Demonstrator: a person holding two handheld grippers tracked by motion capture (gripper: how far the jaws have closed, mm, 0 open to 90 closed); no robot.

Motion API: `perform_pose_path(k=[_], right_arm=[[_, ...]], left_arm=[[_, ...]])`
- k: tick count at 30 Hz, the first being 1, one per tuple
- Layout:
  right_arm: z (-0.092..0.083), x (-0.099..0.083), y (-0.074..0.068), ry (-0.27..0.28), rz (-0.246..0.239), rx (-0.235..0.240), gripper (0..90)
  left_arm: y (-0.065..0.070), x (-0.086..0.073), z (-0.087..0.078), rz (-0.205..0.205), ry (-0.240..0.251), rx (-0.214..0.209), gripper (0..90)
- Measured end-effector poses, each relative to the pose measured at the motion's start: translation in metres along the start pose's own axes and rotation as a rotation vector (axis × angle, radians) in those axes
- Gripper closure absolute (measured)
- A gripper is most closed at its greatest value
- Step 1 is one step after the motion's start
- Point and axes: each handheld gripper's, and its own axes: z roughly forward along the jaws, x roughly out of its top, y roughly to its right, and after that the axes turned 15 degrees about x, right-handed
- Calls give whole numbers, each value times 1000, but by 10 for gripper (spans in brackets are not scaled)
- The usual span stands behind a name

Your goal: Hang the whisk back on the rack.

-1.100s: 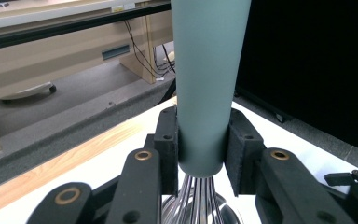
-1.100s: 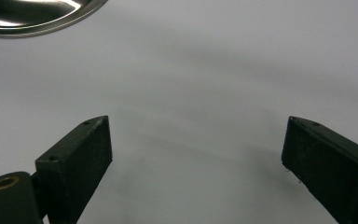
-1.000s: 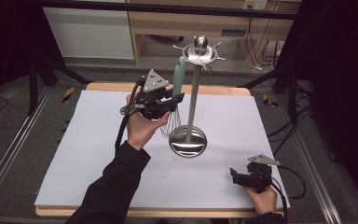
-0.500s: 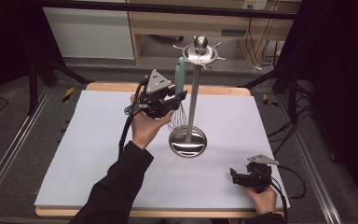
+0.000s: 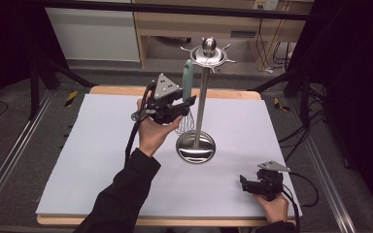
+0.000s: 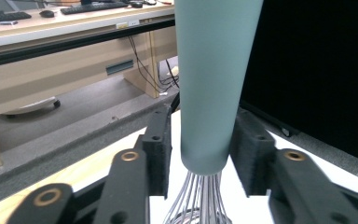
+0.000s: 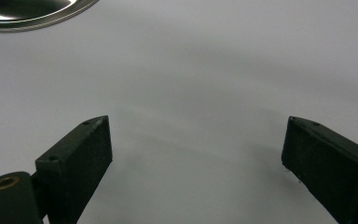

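Observation:
A whisk (image 5: 188, 80) with a pale teal handle (image 6: 214, 70) and wire loops hangs upright from the hooked top of a steel stand (image 5: 201, 97). My left gripper (image 5: 187, 104) is level at the lower end of the handle, one jaw on each side of it. Its jaws have just been opening. In the left gripper view (image 6: 205, 154) a thin gap shows beside the left pad (image 6: 161, 154), so the pads do not press. My right gripper (image 5: 245, 184) rests low at the front right of the table, open (image 7: 196, 144) with nothing between its jaws.
The stand's round steel base (image 5: 195, 147) sits mid-table on a white mat (image 5: 102, 160); its edge shows in the right gripper view (image 7: 28, 14). A wooden table edge (image 5: 126, 90) runs behind. Cables trail at the right. Shelves and a desk stand beyond the table.
The left hand has edged slightly toward the stand since the oldest frame. The whisk hangs in the same place, and the right gripper has kept still.

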Motion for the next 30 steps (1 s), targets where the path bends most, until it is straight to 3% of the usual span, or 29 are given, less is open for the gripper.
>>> perform_pose_path(k=[7, 15, 23, 30], right_arm=[[0, 0, 0, -1, 2, -2, 90], [0, 0, -1, -2, 9, -6, 90], [-1, -1, 0, -1, 3, -7, 90], [-1, -1, -1, -2, 3, -10, 90]], left_arm=[[-1, -5, -6, 2, 10, -9, 488], [-3, -18, -11, 13, -4, -10, 447], [-9, -47, -12, 4, -38, -23, 433], [-17, -82, -18, -9, -76, -24, 420]])
